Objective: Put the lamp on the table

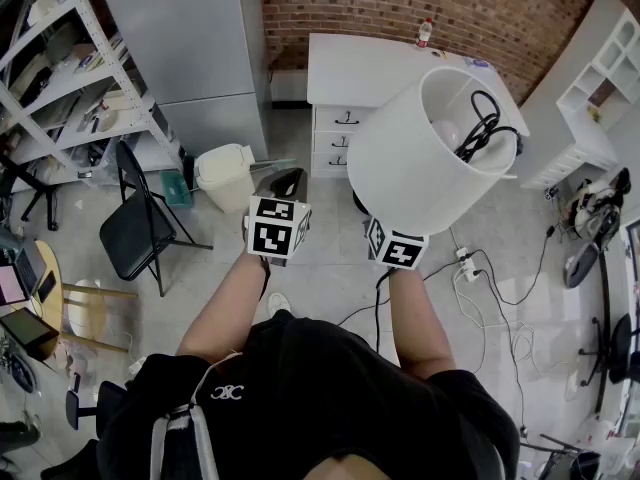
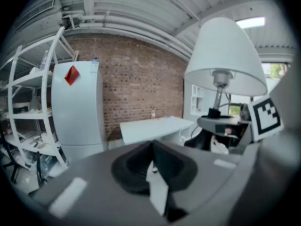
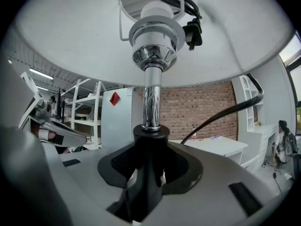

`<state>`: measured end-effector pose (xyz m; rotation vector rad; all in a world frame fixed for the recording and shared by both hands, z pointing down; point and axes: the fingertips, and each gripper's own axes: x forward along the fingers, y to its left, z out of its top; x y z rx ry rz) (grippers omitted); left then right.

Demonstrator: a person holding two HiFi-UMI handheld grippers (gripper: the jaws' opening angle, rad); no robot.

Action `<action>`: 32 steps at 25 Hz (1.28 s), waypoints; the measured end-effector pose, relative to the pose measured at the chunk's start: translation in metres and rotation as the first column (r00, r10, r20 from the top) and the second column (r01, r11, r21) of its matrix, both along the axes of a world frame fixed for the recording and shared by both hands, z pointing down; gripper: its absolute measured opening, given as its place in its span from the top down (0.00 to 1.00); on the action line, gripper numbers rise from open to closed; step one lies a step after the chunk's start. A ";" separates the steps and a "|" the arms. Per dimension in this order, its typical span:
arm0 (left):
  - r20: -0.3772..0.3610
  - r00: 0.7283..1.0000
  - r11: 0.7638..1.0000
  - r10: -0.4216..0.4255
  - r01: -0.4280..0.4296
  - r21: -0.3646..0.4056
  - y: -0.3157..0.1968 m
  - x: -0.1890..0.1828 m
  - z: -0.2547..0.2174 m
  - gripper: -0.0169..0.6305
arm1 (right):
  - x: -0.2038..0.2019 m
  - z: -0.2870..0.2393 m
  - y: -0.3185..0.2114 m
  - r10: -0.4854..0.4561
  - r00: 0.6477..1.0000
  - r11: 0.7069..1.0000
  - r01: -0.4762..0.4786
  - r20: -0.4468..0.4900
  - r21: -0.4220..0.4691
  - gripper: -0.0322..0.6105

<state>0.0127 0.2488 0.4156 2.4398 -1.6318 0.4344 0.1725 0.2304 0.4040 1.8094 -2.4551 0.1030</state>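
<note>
while right gripper (image 3: 149, 171) pinches its stem, lamp (image 1: 430, 148) hangs tilted in air, well short of table (image 1: 370, 63) | left gripper (image 2: 157, 178) pressed together, empty | risk: one-sided grip, top-heavy lamp could swing or slip; cord (image 1: 485, 123) may spill from shade

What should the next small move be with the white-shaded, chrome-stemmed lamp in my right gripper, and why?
Probably carry the white-shaded, chrome-stemmed lamp forward to the white drawer table by the brick wall. The right gripper is clamped on its black lower stem, the lamp is in the air short of the table, and the tabletop looks mostly bare.
</note>
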 end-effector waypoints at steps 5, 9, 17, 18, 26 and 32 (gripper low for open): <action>0.001 1.000 1.000 0.003 -0.003 0.006 -0.006 -0.014 0.000 0.97 | -0.014 0.002 -0.005 0.004 1.000 1.000 -0.004 0.005 -0.005 0.75; -0.003 1.000 1.000 -0.008 0.008 -0.004 -0.008 -0.023 0.007 0.97 | -0.021 0.005 -0.009 0.011 1.000 1.000 -0.011 0.014 -0.010 0.75; -0.034 0.999 0.999 -0.031 0.030 -0.027 -0.026 -0.046 0.016 0.98 | -0.030 0.001 -0.028 0.041 0.999 0.999 -0.041 0.006 0.010 0.75; -0.038 0.999 0.999 -0.031 0.030 -0.030 -0.029 -0.048 0.017 0.98 | -0.032 0.001 -0.030 0.041 0.999 0.999 -0.041 0.002 0.012 0.75; -0.041 0.999 1.000 -0.018 0.017 -0.026 -0.062 -0.072 0.020 0.97 | -0.052 -0.009 -0.058 0.060 0.998 0.998 -0.060 -0.008 0.034 0.75; -0.050 0.999 1.000 0.011 -0.013 -0.025 -0.088 -0.095 0.022 0.97 | -0.071 -0.013 -0.077 0.098 0.995 0.994 -0.097 -0.008 0.045 0.75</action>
